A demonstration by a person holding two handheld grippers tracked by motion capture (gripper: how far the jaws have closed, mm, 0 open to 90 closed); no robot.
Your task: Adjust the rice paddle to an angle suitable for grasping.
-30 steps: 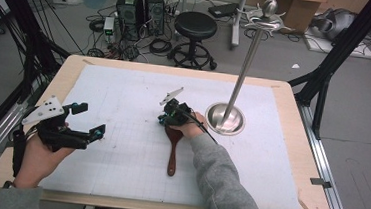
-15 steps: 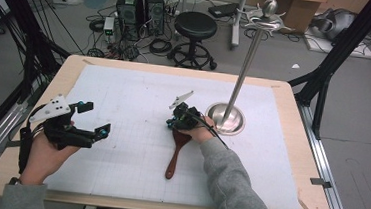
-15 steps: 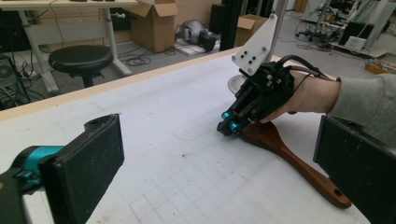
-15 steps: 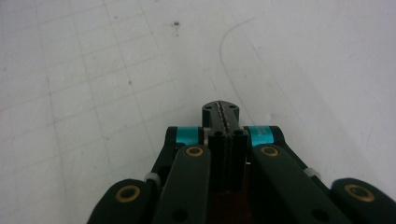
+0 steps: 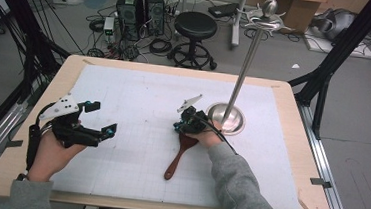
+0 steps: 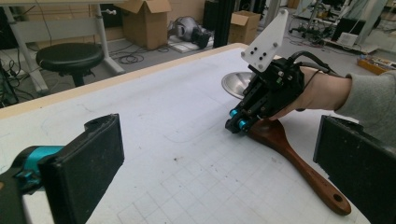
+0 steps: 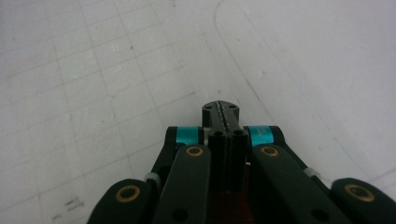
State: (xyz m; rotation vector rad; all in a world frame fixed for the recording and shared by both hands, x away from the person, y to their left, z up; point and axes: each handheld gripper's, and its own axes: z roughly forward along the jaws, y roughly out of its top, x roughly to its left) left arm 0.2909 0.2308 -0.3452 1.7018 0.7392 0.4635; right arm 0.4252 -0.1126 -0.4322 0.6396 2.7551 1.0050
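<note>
Item: dark reddish-brown wooden spatula with a hanging hole in its handle end, lying flat on the bench, handle toward the person, blade end under the right tool.

Right tool: jaws pressed together with nothing between the tips, as the right gripper view shows; its body rests over the spatula's broad end. No grip on the spatula is visible.

Left tool: jaws standing wide apart, empty, held above the bench well to the left of the spatula.

Progress, as judged: early. The spatula is not lifted; a likely destination, the tall polished steel stand with round base and hooked top, stands just beside the right hand with nothing hung on it. Grasp, lift and hanging all appear left to do.

Surface: white gridded mat on a pale wooden bench, lightly scuffed.

Room: grey floor, round black stool, two black computer towers, cables, cardboard boxes.
</note>
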